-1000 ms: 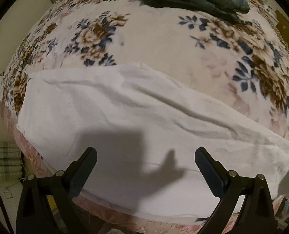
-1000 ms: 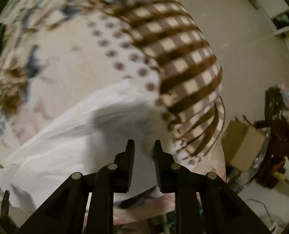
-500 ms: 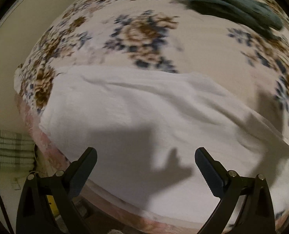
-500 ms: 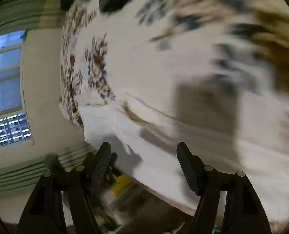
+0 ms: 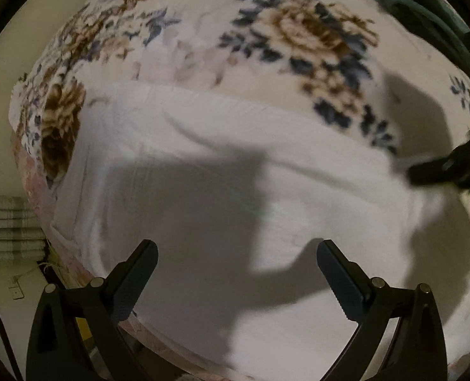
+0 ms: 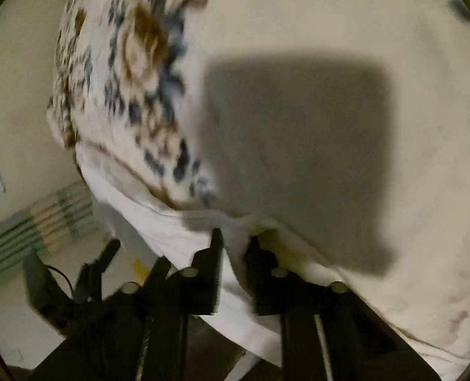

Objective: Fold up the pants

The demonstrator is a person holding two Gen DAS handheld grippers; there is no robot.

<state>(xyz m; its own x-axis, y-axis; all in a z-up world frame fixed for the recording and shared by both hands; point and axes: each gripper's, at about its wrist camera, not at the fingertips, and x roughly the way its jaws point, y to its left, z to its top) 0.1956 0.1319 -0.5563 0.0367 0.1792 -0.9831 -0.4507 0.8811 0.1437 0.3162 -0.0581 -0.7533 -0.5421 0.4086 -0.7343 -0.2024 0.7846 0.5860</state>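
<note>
The white pants (image 5: 222,171) lie spread across the near edge of a floral-blanketed bed (image 5: 298,35). My left gripper (image 5: 236,258) is open and empty, hovering just above the pants' near part. My right gripper (image 6: 235,241) is shut on a fold of the white pants (image 6: 158,222) at the bed's edge. It also shows in the left wrist view (image 5: 450,165) at the far right, touching the pants' right end. Both views are blurred by motion.
Dark green clothing (image 5: 425,9) lies at the bed's far right. A striped folded cloth (image 5: 6,222) sits beyond the bed's left side. The left gripper (image 6: 76,279) appears at lower left in the right wrist view, over the floor.
My right gripper swung from the checked pillow side, opened, then closed on the pants' edge. My left gripper stayed open and shifted left and closer over the pants.
</note>
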